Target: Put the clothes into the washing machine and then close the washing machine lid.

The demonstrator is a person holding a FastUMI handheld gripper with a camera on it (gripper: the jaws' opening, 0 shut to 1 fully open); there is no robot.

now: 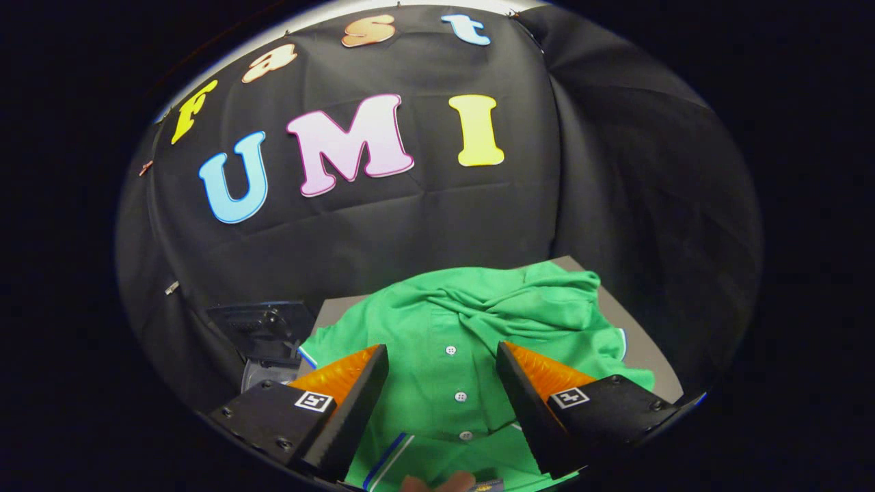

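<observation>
A green polo shirt [472, 321] lies crumpled on a grey table [642, 348], its white buttons and blue-and-white collar trim showing. My gripper [443, 359] hangs open above it, the fingers spread wide, with the button placket between them. Neither finger presses on the cloth as far as I can tell. Left of the table and lower down stands a dark machine with a raised black lid [263, 328] and a grey opening [270, 372] below it, which looks like the washing machine.
The booth's black cloth wall [615, 171] rises close behind the table and wraps around on the right. The table's far right corner [567, 261] sits just beyond the shirt. A fingertip [437, 484] shows under the collar.
</observation>
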